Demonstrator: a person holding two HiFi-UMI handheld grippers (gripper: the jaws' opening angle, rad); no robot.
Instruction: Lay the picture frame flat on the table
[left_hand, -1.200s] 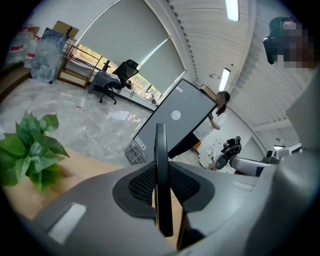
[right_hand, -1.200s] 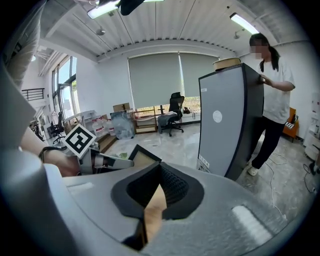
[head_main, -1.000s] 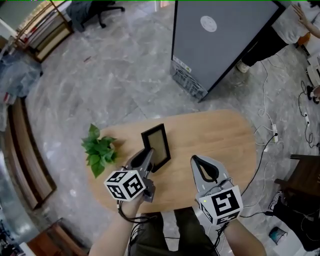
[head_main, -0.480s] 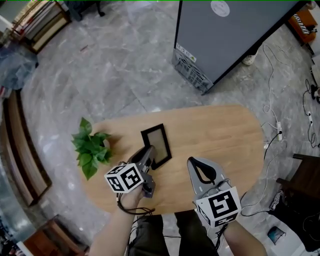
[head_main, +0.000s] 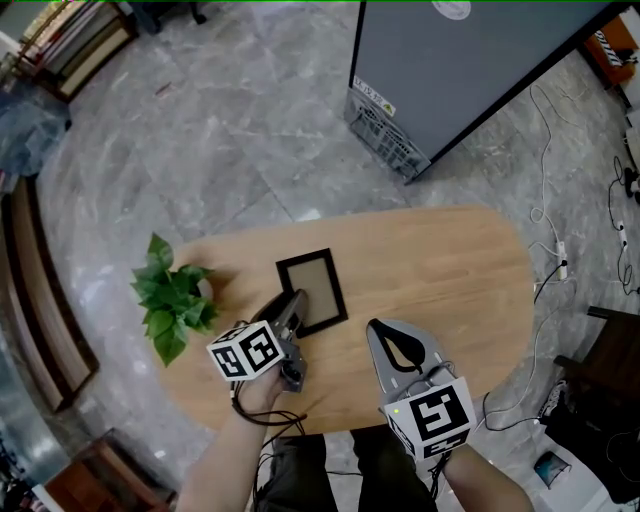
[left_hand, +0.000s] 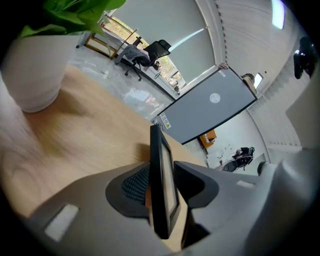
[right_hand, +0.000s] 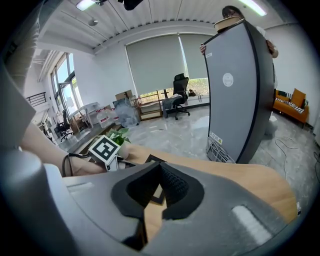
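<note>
The black picture frame (head_main: 312, 290) with its beige panel lies close to flat on the oval wooden table (head_main: 450, 270), left of middle. My left gripper (head_main: 290, 305) is at the frame's near left edge. In the left gripper view the frame (left_hand: 161, 180) stands edge-on between the two fingers; the jaws have just been opening and the pads no longer press on it. My right gripper (head_main: 385, 330) hovers over the near middle of the table, shut and empty, a little to the right of the frame. Through its jaws, in the right gripper view, a corner of the frame (right_hand: 156, 192) shows.
A potted green plant (head_main: 165, 300) in a white pot (left_hand: 35, 65) stands at the table's left end, close to my left hand. A tall grey panel (head_main: 460, 70) stands on the floor beyond the table. Cables trail on the floor at the right.
Both grippers have come down toward the table. The frame has tipped from leaning upright to nearly flat, and the left jaws have widened around it.
</note>
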